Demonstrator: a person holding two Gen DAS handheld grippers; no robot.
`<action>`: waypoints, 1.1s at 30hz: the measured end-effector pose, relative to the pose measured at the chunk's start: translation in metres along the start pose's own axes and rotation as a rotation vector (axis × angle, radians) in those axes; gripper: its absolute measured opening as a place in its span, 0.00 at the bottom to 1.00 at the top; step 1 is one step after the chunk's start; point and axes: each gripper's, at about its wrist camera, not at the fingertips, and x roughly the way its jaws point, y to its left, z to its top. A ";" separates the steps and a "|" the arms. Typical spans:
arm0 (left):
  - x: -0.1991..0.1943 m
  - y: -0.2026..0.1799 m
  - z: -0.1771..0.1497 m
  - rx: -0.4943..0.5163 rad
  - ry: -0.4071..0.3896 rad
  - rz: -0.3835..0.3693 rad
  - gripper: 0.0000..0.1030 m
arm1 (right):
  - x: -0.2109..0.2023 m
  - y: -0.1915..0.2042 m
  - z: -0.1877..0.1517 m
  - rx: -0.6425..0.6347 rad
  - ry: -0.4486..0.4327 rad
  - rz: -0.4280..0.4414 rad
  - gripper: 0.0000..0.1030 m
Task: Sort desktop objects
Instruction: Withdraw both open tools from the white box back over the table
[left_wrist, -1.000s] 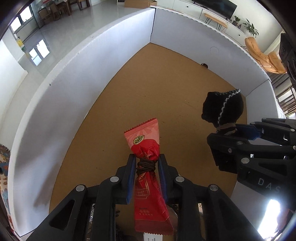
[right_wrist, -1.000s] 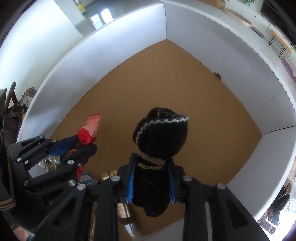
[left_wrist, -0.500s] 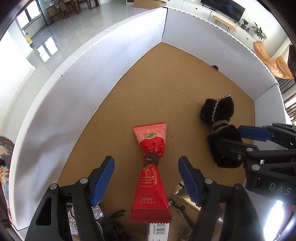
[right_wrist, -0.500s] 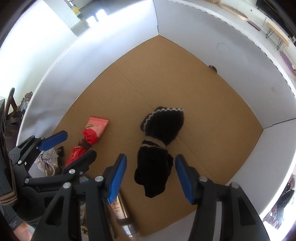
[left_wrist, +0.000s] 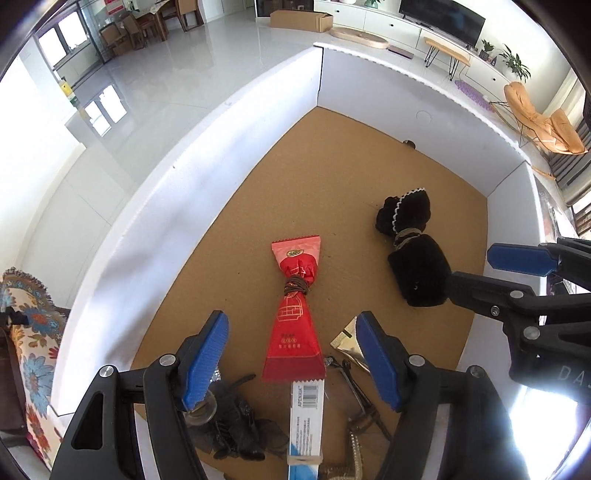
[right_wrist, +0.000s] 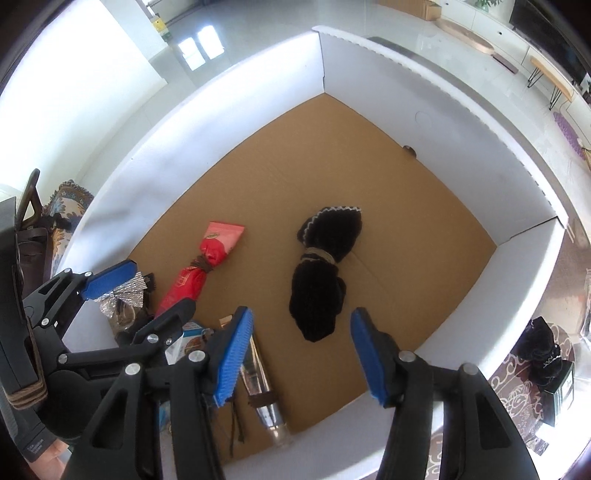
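Both tongs — left (left_wrist: 291, 363), right (right_wrist: 301, 356) — gaped apart above the red packet (left_wrist: 294, 314) and black bundle (right_wrist: 323, 273).

Left gripper (left_wrist: 291, 362): matte black angular frames with triangular cut-outs and round silver screws, each finger tipped with a ribbed bright blue pad (left_wrist: 205, 360). Right gripper (right_wrist: 301, 356) is built the same, black struts, silver screw heads, blue pads (right_wrist: 236, 356), and pale raised letters show on its body in the left view. Brown cord wraps one black handle at the lower left.
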 end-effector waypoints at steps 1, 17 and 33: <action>-0.006 0.011 0.006 -0.002 -0.011 0.001 0.68 | -0.008 0.001 -0.003 -0.002 -0.009 -0.001 0.55; -0.105 -0.084 -0.073 0.143 -0.177 -0.063 0.68 | -0.108 -0.048 -0.107 0.035 -0.110 0.019 0.64; -0.072 -0.223 -0.185 0.257 -0.222 -0.180 0.78 | -0.060 -0.175 -0.303 0.206 -0.231 -0.176 0.64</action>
